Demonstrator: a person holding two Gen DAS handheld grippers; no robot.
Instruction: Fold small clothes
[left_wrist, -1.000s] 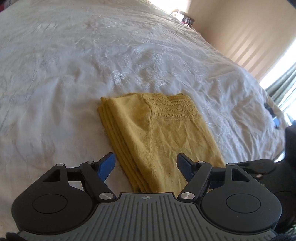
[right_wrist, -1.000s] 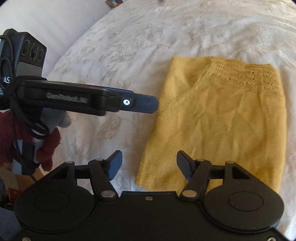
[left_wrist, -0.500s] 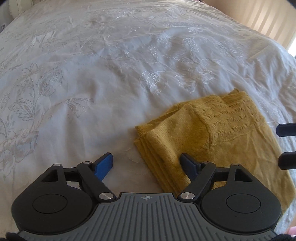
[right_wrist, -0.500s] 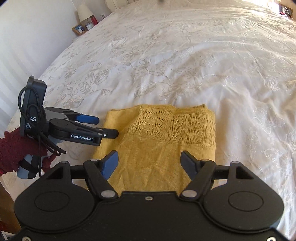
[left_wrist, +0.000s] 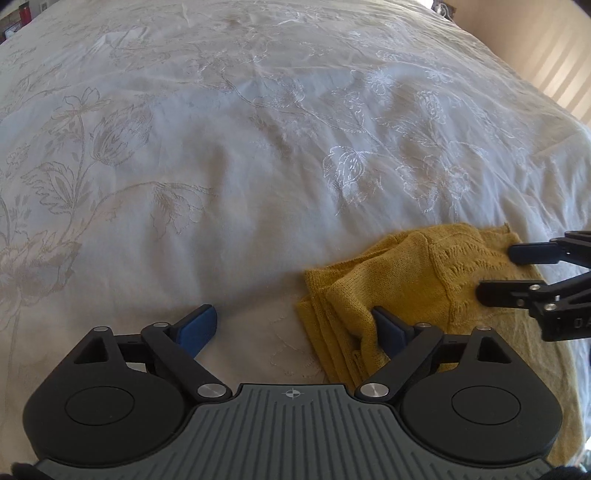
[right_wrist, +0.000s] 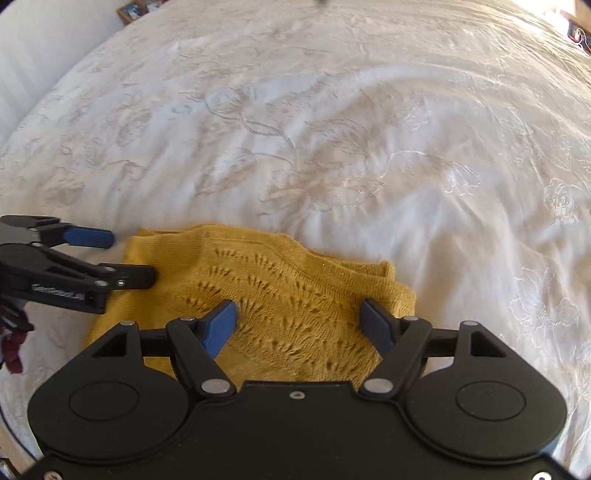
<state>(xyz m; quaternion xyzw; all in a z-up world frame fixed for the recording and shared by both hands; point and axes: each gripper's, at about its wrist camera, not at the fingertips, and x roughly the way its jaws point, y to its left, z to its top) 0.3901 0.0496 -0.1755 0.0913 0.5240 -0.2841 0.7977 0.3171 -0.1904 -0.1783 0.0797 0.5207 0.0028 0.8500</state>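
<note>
Two grippers work over one folded mustard-yellow knit garment lying on a white bedspread with pale embroidered flowers. There are no containers in view.

In the left wrist view, the left gripper is low over the bedspread with its jaws spread wide and holding nothing: its left blue pad is over bare bedspread, while its right pad touches the garment's stacked left edge. The garment lies at the near right, its layered folds facing left and its lacy openwork band toward the far side. The right gripper reaches in from the right edge, jaws apart above the openwork band.

In the right wrist view, the left gripper comes in from the left, jaws parted at the garment's left edge. The right gripper has jaws wide apart, both pads over the openwork knit, clamping nothing. A dark red cloth shows at the near left edge. Picture frames stand at the far left, beyond the bedspread.
</note>
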